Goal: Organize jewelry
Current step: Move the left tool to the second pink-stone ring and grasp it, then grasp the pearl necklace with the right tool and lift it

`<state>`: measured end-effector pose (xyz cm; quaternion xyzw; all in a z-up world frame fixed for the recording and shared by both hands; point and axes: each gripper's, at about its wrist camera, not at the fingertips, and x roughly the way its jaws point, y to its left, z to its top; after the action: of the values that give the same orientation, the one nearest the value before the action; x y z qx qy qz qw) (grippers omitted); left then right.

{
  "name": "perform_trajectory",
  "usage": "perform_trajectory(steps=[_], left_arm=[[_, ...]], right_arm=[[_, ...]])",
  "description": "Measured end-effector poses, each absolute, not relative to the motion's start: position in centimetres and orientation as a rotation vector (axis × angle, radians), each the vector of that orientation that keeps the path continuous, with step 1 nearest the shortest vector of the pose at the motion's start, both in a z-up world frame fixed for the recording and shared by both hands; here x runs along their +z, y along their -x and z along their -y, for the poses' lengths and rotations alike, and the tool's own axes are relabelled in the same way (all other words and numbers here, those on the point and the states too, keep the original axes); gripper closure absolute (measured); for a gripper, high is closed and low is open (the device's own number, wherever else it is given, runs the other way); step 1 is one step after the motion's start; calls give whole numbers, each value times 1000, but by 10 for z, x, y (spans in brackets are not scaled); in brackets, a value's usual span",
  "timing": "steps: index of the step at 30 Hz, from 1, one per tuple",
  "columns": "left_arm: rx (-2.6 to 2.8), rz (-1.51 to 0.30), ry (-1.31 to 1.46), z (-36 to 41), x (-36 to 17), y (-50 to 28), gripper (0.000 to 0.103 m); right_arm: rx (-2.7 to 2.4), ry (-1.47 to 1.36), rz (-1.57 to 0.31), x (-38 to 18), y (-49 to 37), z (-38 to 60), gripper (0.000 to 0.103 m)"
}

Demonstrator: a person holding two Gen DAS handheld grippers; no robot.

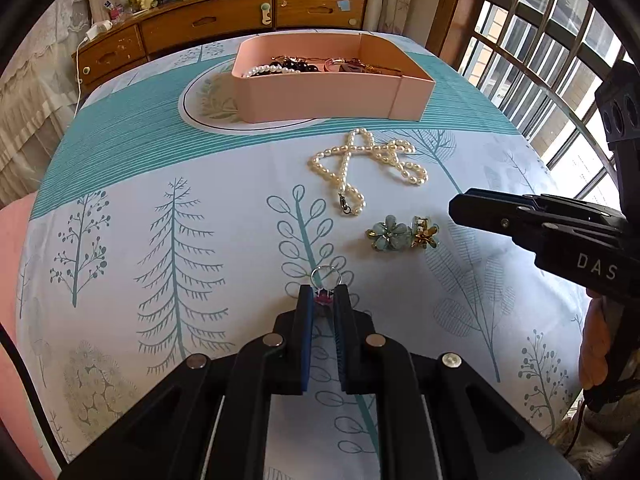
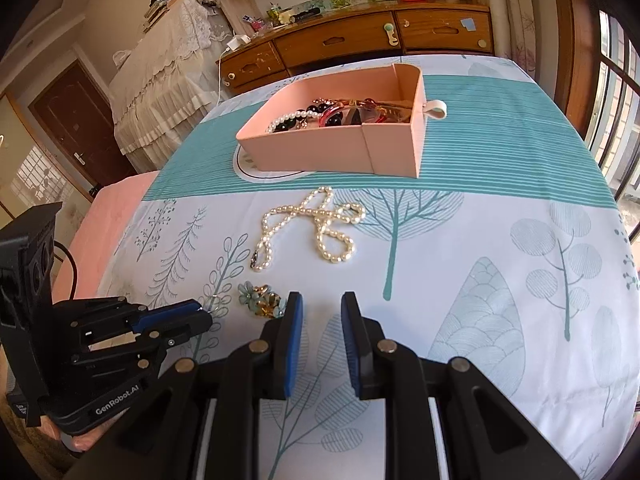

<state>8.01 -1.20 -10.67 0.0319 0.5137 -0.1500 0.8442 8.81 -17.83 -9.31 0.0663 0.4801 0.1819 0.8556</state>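
A bed spread with a tree-printed sheet (image 1: 160,160) fills a sunlit room, a wooden dresser (image 1: 224,20) behind it and a barred window (image 1: 540,60) to one side. The left gripper (image 1: 323,294) is pinched on a silver ring (image 1: 326,278) with a pink stone, most of which hides between the pads. The right gripper (image 2: 320,304) hangs with its jaws apart over bare sheet, just beside two flower brooches (image 1: 402,233), one partly hidden behind its finger. A pearl necklace (image 1: 364,164) lies tangled near the pink box (image 1: 332,96), whose crowded contents are hard to tell apart.
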Motion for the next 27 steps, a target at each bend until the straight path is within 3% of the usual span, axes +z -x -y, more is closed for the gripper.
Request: perform_trajectory(steps=[9,13,27], left_arm=[[-326,-1056,-48,5,-100,-77,95],[-329,-1032,-50,4,-93,-74,95],[-335,-1059,25,-12,-96,-74,95]], right_arm=[[357,-101,-984,-87,-104,174,83],[352,-41,-987,-91,-117,166,73],[348,164,-978,-104,-147,127,76]])
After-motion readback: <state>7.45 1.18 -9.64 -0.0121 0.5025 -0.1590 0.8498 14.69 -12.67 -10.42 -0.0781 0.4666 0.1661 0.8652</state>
